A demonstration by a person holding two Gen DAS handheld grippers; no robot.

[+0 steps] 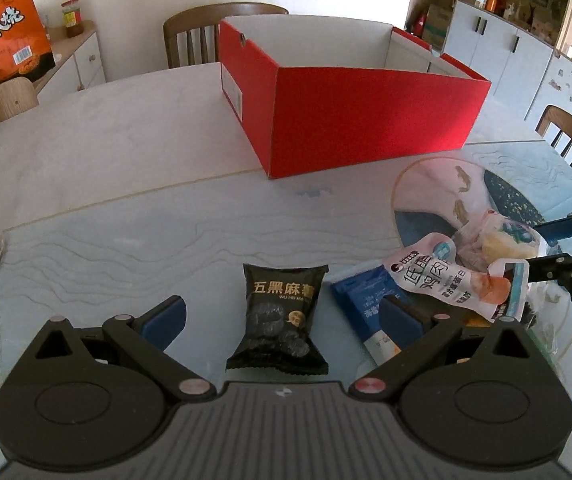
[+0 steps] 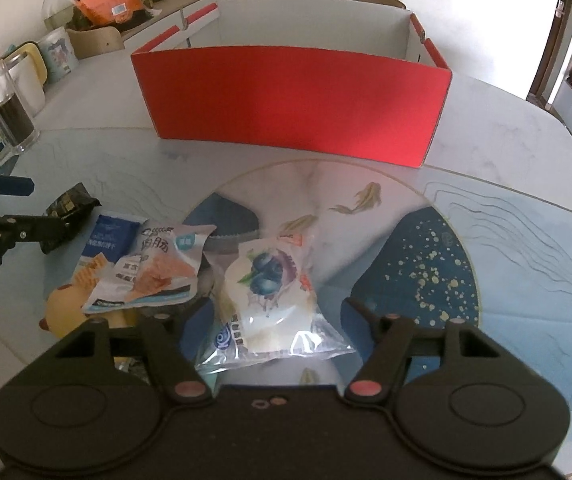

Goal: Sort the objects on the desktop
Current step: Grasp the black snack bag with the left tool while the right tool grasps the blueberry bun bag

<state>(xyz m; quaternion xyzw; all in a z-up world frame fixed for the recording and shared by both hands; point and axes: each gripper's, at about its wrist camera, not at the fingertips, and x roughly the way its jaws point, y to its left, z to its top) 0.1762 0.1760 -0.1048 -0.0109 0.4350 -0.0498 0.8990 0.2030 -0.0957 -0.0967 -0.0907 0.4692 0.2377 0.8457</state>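
Room: bare table [image 1: 126, 168] between snacks and red box [image 1: 365, 120] at far edge | count: four packets, one box | left gripper [image 1: 282, 320] open around black packet [image 1: 280, 320] | right gripper [image 2: 270, 320] open around blueberry packet [image 2: 270, 292], pads not pressing

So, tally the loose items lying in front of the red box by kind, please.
Sealed snack packets: 4 (black sesame, blue-white wafer, pink-white sausage, clear blueberry pastry)
Yellow soft toy: 1
Total: 5
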